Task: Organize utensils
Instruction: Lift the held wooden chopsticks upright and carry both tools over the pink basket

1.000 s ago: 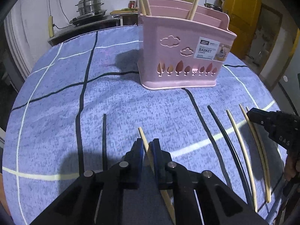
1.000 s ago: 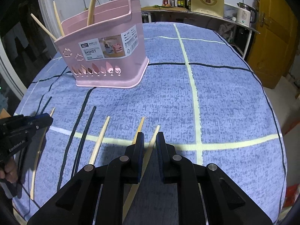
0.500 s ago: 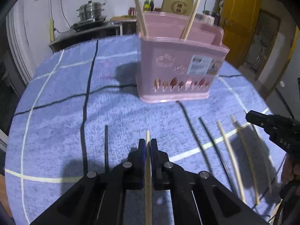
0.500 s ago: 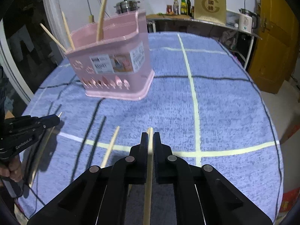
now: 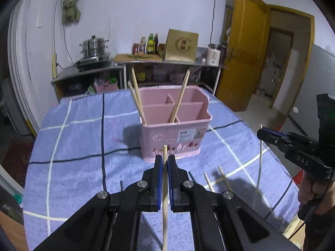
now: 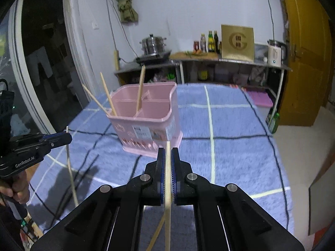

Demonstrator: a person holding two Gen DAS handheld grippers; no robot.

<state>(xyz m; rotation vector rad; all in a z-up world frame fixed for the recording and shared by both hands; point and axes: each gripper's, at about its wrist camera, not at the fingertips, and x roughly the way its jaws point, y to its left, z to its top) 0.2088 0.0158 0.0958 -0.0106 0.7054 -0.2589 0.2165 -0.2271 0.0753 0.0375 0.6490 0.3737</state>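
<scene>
- Now I am gripping one wooden chopstick (image 5: 165, 198) in my left gripper (image 5: 165, 163), jaws pinching it tight, and another chopstick (image 6: 167, 188) likewise in my right gripper (image 6: 167, 156).
- Several loose chopsticks (image 5: 209, 182) are lying on the table (image 5: 73, 167), waiting.
- Beyond, the pink basket (image 5: 175, 129) is holding three already.

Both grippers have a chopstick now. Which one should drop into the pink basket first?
Probably the left gripper: its chopstick points straight at the pink basket, which looks nearer in its view. The right gripper sees the basket off to the side.
</scene>
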